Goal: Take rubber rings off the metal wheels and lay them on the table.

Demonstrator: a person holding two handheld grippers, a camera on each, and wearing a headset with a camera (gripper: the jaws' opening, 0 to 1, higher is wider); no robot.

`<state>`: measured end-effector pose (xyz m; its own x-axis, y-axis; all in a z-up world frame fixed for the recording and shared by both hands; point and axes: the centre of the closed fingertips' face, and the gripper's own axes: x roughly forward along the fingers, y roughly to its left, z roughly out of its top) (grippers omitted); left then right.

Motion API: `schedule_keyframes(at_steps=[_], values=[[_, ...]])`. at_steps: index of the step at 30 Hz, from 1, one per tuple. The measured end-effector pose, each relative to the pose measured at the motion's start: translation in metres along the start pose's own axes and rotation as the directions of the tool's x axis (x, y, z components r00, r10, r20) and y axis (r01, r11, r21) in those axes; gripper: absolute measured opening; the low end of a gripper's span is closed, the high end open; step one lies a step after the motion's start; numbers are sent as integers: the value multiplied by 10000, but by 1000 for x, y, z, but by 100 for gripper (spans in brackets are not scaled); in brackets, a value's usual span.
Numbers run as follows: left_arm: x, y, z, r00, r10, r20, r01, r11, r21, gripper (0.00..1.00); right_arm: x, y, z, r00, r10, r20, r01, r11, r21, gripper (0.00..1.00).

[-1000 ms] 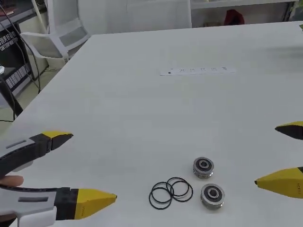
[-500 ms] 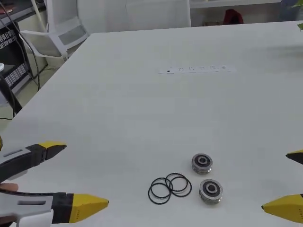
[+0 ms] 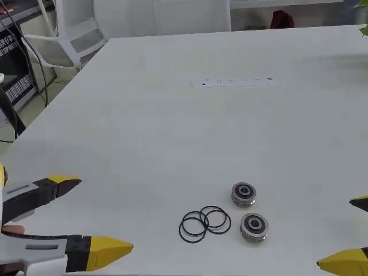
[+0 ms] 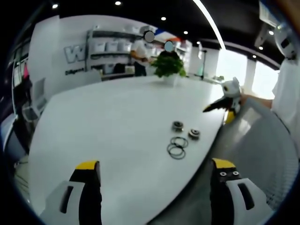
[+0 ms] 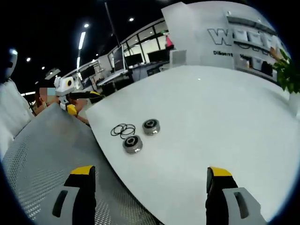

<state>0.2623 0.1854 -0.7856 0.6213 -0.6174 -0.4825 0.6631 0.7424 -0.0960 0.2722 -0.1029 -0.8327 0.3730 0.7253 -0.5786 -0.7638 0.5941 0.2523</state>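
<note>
Your left gripper (image 3: 103, 215) and right gripper (image 3: 336, 233) sit spread and empty. Rings (image 3: 204, 223) lie just beside the wheels (image 3: 253, 225); check grooves for stragglers.

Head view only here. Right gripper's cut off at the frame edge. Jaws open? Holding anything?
Observer: Open. In the right gripper view the right gripper has its jaws wide apart with nothing between them.
Operator: Where is it relative to the table?
Observer: At the near edge. The edge of the table runs between its jaws, with a grey mesh surface on one side and tabletop on the other.
Operator: How close are the parts to that edge?
Observer: Close. The nearer wheel sits just inside it, with the rings and the farther wheel a little further in.
</note>
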Motion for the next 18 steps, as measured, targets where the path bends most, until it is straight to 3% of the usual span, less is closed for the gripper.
schedule_keyframes(at_steps=[11,18], values=[[-2,-2,-1,10000,47,72,-46,9999,-142,98,4,5,-8,9997,-13,-256,12,10000,-52,97],[-3,-3,2,9999,85,144,-83,9999,-124,98,3,7,-5,10000,1,-95,-1,10000,-8,97]])
